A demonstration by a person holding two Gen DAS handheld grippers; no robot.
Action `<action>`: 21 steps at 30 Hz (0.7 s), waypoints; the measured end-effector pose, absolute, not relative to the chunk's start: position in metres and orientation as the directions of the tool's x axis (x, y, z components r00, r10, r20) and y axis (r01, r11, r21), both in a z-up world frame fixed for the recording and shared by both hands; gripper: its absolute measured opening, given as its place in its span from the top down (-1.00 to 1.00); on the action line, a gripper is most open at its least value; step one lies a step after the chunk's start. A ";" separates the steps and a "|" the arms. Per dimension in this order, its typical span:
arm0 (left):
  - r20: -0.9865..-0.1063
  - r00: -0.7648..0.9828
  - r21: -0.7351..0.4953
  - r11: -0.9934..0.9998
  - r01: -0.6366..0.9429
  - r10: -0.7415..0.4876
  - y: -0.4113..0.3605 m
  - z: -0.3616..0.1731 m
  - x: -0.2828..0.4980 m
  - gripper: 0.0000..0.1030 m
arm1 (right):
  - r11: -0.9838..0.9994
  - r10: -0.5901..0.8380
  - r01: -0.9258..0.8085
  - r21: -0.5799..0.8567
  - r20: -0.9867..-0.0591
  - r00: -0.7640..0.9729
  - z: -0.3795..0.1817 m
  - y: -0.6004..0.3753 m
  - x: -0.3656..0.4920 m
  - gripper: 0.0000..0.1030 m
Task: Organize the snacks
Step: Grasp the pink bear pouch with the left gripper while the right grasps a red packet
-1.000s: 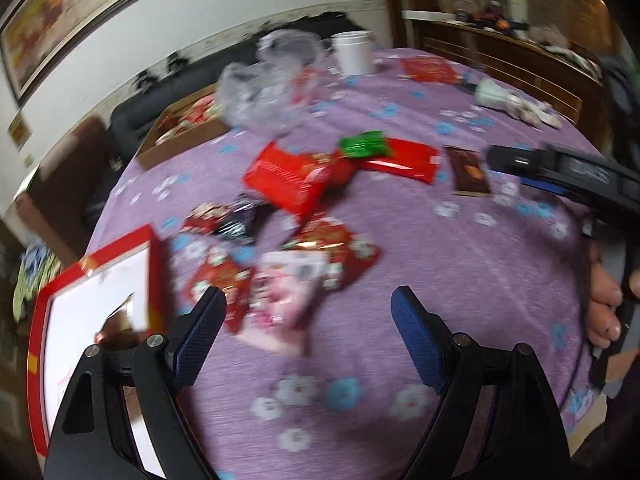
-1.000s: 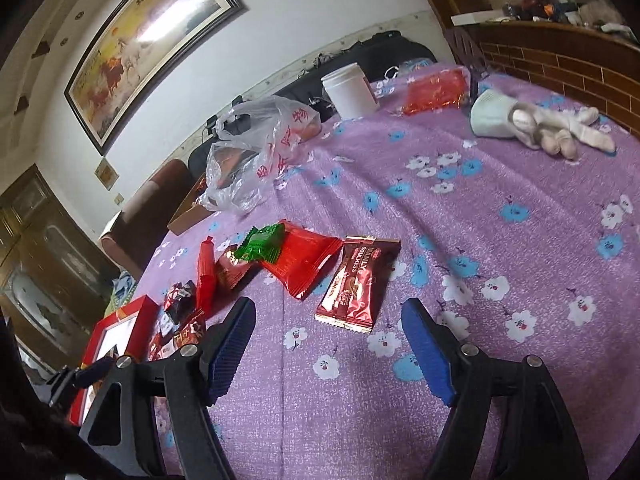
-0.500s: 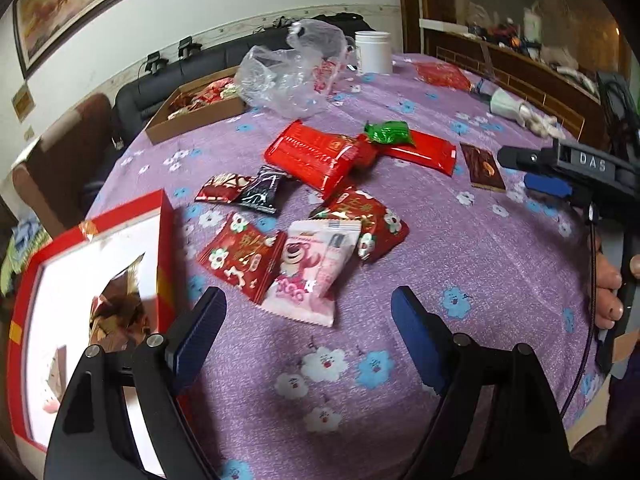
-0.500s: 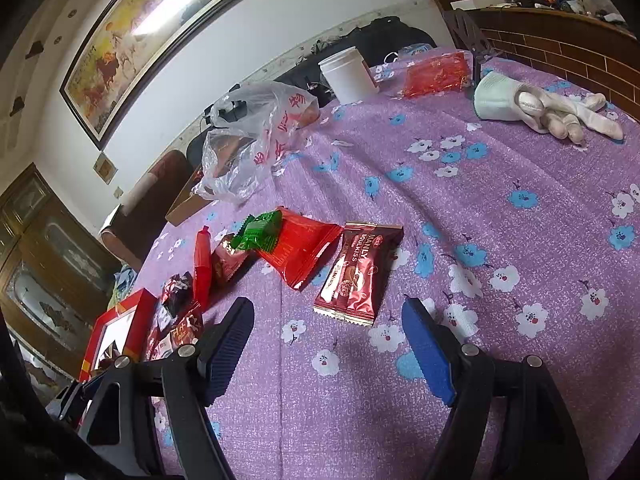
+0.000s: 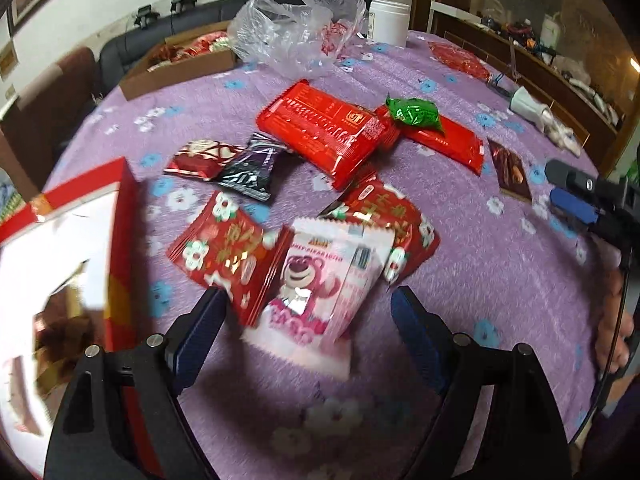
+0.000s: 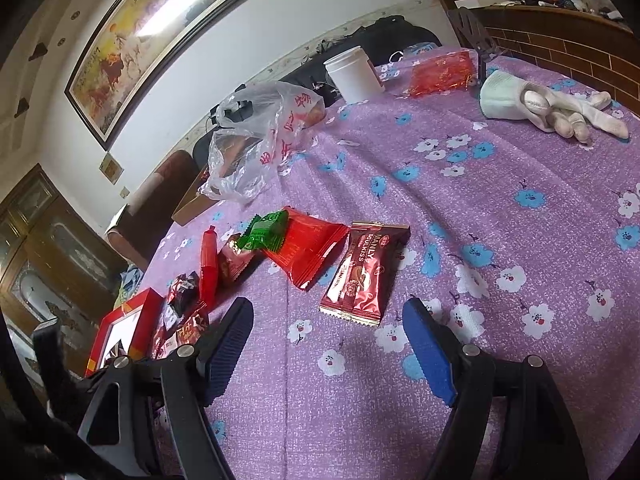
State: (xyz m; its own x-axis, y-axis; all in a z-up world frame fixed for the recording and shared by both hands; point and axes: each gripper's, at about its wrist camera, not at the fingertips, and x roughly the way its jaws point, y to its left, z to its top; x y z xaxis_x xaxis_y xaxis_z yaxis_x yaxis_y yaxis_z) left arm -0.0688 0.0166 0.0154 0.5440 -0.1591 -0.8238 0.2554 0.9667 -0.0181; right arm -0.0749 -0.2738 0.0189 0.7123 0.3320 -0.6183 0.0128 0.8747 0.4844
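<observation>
Snack packets lie scattered on a purple flowered tablecloth (image 5: 500, 280). My left gripper (image 5: 310, 320) is open and low over a pink bear packet (image 5: 320, 280), whose near end lies between its fingers. Red flowered packets (image 5: 224, 248) lie beside and under it. A red gift box (image 5: 120, 240) with a white inside stands at the left. My right gripper (image 6: 326, 344) is open and empty, just short of a dark red chocolate packet (image 6: 364, 272). A red packet (image 6: 308, 244) and a green candy (image 6: 264, 232) lie beyond it.
A large red packet (image 5: 324, 128), a dark striped packet (image 5: 250, 168), a clear plastic bag (image 5: 296, 32), a cardboard box (image 5: 176, 68) and a white tub (image 6: 354, 76) sit farther back. White gloves (image 6: 540, 108) lie at the right. The right gripper shows in the left view (image 5: 576, 196).
My left gripper has moved forward and down, so the pink bear packet now reaches between its fingers. My right gripper has edged slightly closer to the dark red chocolate packet.
</observation>
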 end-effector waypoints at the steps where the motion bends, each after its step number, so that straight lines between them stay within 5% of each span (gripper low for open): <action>1: -0.825 0.536 -0.039 0.965 0.259 -0.177 0.017 0.014 -0.067 -0.60 | 0.875 0.333 0.013 0.485 -0.619 0.711 0.019 -0.274 -0.075 -0.54; 3: -0.817 0.545 -0.042 0.963 0.268 -0.187 0.015 0.015 -0.067 -0.38 | 0.874 0.333 0.014 0.485 -0.621 0.710 0.019 -0.274 -0.074 -0.54; 5: -0.813 0.556 -0.010 0.958 0.285 -0.174 0.011 0.015 -0.069 0.06 | 0.874 0.333 0.014 0.485 -0.621 0.709 0.019 -0.274 -0.074 -0.54; 7: -0.811 0.554 -0.021 0.955 0.297 -0.190 0.011 0.017 -0.072 0.23 | 0.875 0.333 0.015 0.485 -0.622 0.709 0.019 -0.274 -0.074 -0.54; 21: -0.766 0.577 -0.149 0.951 0.271 -0.285 0.037 0.041 -0.115 0.31 | 0.894 0.380 -0.112 0.433 -0.602 0.702 0.035 -0.228 -0.077 -0.57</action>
State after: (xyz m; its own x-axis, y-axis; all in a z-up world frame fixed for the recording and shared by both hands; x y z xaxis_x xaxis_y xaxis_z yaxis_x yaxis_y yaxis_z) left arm -0.1147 0.0367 0.0412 0.5770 -0.2845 -0.7656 0.2712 0.9509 -0.1490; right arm -0.0773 -0.2284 0.0352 0.7022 0.3798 -0.6023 -0.1124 0.8944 0.4330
